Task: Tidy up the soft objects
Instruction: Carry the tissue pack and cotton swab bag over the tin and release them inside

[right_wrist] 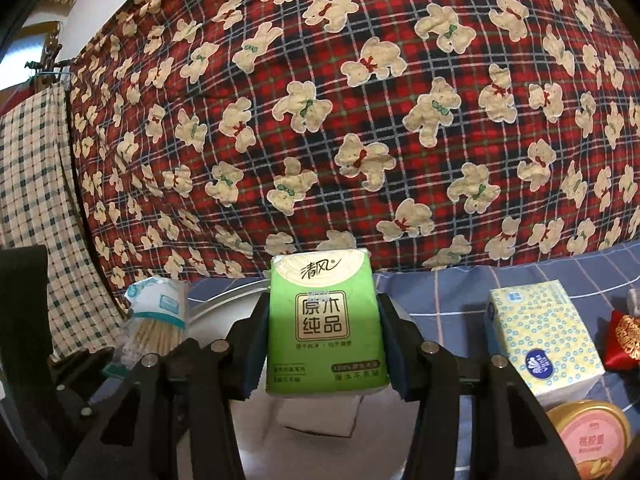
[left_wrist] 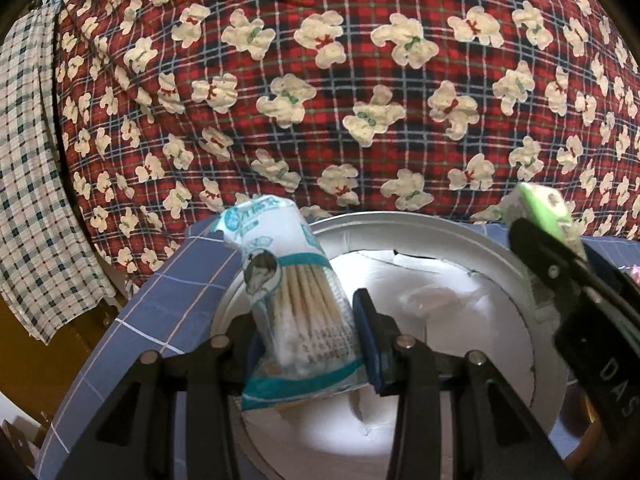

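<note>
Delivery looks to be the step in hand: both packs hang over the round metal basin (left_wrist: pixel 404 222), low in the frame, lined with white padding and sitting on the blue checked sheet (right_wrist: pixel 448 292). Next, I judge, each should be lowered into the basin and released without tipping. At bottom centre of the right view, the right hand-held gripper (right_wrist: pixel 324 340) is part spread, pinching the green tissue pack (right_wrist: pixel 326 320) by its sides. At bottom centre of the left view, the left hand-held gripper (left_wrist: pixel 310 332) is narrower, clamping the bag of cotton swabs (left_wrist: pixel 296 296), which leans left.
</note>
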Tool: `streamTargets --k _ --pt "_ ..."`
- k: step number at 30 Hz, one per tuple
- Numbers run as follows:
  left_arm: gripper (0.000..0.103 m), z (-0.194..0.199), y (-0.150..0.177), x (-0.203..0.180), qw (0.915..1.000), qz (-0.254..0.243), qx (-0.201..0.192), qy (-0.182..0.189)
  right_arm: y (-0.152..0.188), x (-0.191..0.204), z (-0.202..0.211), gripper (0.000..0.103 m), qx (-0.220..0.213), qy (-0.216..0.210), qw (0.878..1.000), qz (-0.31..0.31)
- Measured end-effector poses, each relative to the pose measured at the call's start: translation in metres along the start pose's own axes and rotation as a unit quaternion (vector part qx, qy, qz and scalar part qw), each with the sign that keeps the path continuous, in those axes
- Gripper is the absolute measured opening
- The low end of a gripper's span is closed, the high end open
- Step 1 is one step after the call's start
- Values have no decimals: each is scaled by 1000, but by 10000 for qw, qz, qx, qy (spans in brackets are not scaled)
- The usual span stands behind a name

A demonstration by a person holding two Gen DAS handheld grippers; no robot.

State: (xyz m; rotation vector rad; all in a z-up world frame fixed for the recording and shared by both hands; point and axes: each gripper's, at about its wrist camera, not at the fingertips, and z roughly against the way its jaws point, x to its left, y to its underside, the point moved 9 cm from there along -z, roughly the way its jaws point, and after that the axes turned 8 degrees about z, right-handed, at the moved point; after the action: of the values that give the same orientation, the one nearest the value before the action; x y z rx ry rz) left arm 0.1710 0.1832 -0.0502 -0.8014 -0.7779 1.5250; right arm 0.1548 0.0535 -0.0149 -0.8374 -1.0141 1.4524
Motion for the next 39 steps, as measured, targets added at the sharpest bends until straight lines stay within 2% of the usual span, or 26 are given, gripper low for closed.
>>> streamTargets --k 5,17,32,36,37,39 --pt "40 -7 5 4 9999 -5 111 -126 6 -5 -5 53 115 92 9999 84" --pt "40 -14 11 9 9992 -67 234 -321 17 5 -16 53 400 -31 9989 260" --pt "39 -25 21 16 9977 -89 467 -486 32 21 -27 53 784 -376 9951 476" --pt "39 -26 22 15 9975 -93 498 -487 33 30 -27 54 797 -775 9928 452" --pt "40 -27 23 15 9975 -104 509 -485 33 31 -27 58 792 -831 9924 445" --pt "44 -27 24 13 9974 -113 548 -446 30 30 -23 79 680 -822 9934 430"
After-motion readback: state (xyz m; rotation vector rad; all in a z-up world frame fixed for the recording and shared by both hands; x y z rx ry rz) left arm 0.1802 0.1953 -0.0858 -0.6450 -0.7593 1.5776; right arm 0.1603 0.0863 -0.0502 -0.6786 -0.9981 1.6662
